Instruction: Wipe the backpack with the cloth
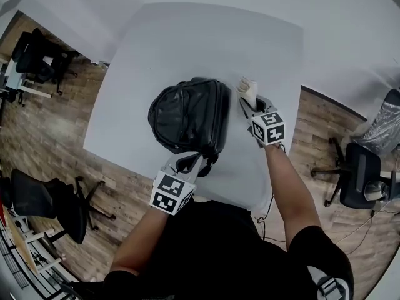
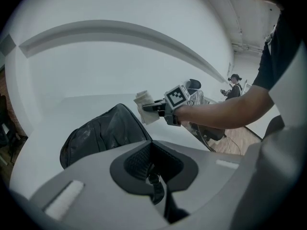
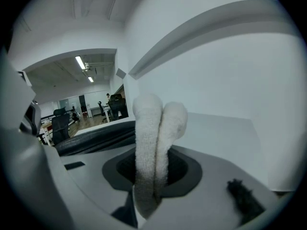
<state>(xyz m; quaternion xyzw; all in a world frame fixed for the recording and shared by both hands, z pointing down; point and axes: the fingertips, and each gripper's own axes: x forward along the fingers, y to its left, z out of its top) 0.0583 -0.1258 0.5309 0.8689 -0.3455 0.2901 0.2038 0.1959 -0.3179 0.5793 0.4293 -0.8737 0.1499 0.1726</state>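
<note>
At the lower centre of the head view, the left gripper (image 1: 199,160) has its jaws pinched on a thin black strap (image 2: 156,190) at the near end of the soft black leather-look backpack (image 1: 187,114), which lies mid-frame on the white table (image 1: 187,36). The pack looks zipped, so its contents are hidden. Just beyond its upper-right edge, the right gripper (image 1: 249,102) clamps a folded white terry cloth (image 1: 247,87). The wipe seems about to start, and next the cloth must press onto the pack.
</note>
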